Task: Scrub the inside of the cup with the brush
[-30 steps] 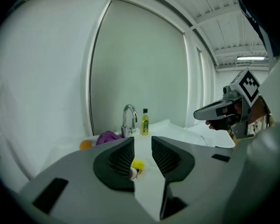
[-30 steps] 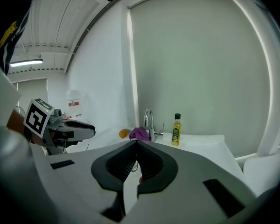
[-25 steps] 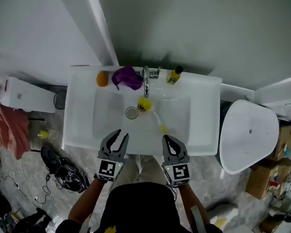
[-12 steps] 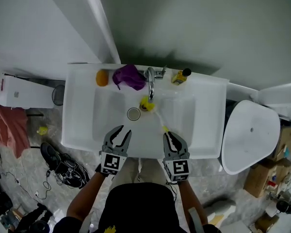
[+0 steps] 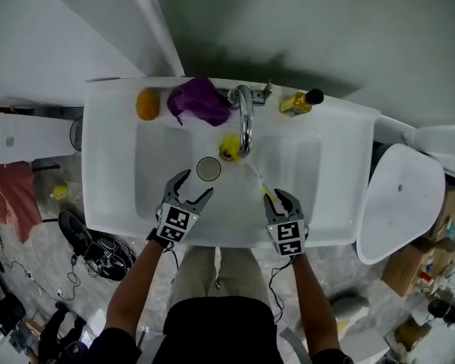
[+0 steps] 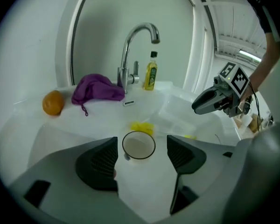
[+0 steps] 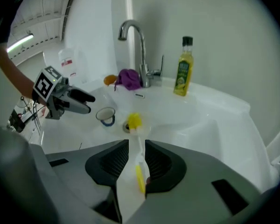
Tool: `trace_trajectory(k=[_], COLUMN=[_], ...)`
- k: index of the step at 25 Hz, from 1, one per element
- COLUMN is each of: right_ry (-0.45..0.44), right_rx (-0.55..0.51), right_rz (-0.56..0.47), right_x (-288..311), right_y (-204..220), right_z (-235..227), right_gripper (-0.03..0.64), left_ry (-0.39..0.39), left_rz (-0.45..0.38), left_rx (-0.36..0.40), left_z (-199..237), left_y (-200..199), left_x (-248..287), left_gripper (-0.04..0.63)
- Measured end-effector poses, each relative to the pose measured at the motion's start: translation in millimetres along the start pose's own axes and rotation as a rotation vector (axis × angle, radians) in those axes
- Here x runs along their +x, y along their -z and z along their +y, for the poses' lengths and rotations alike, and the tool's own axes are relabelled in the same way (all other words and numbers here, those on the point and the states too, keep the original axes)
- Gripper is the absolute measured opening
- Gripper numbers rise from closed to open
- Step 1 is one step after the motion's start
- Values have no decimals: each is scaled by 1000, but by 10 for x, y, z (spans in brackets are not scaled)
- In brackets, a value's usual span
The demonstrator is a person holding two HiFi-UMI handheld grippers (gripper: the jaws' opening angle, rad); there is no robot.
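Note:
A small white cup (image 5: 208, 169) stands upright in the white sink basin (image 5: 311, 165). It lies straight ahead of my left gripper (image 5: 193, 186), whose jaws have just been opening and stand wide apart with nothing between them; the cup (image 6: 138, 143) shows beyond their tips. A brush with a yellow head (image 5: 230, 149) lies in the basin under the faucet, its handle (image 5: 264, 191) running toward my right gripper (image 5: 280, 198). That gripper's (image 7: 136, 146) jaws have just been opening, and the handle (image 7: 139, 174) lies loose between them.
On the sink's back ledge sit an orange (image 5: 146, 103), a purple cloth (image 5: 199, 101), the chrome faucet (image 5: 245, 116) and a yellow bottle (image 5: 299, 102). A white toilet lid (image 5: 398, 203) is to the right. Shoes (image 5: 98, 252) lie on the floor at the left.
Both grippers have dropped down toward the basin and opened their jaws. The right gripper's jaws now straddle the brush handle, and the left gripper's face the cup.

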State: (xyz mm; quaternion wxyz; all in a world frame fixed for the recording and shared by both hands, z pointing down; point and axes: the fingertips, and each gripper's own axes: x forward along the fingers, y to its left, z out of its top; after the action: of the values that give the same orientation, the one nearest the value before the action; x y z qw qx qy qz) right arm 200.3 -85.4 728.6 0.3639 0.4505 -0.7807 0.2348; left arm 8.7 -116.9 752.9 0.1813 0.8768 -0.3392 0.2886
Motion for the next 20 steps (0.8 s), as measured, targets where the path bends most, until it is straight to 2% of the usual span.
trace_trajectory(k=[4,10,16,20], right_ry=[-82,-141,-155,-137], right_rx=[-79,-115,-221,-241], right_rz=[123,279,430,485], right_x=[346,757,975,1030], right_y=[344,636,909,1019], right_z=[47,18,47,-16], right_gripper=[135,133,129,125], left_ry=[36,41,80,84], left_rz=[35,89,69,112], left_rx=[-8,-114,-91,-78], left_z=[4,145,91,44], left_y=[152,364,382,517], left_x=[254,558,748,882], left_gripper=[345,346,371,377])
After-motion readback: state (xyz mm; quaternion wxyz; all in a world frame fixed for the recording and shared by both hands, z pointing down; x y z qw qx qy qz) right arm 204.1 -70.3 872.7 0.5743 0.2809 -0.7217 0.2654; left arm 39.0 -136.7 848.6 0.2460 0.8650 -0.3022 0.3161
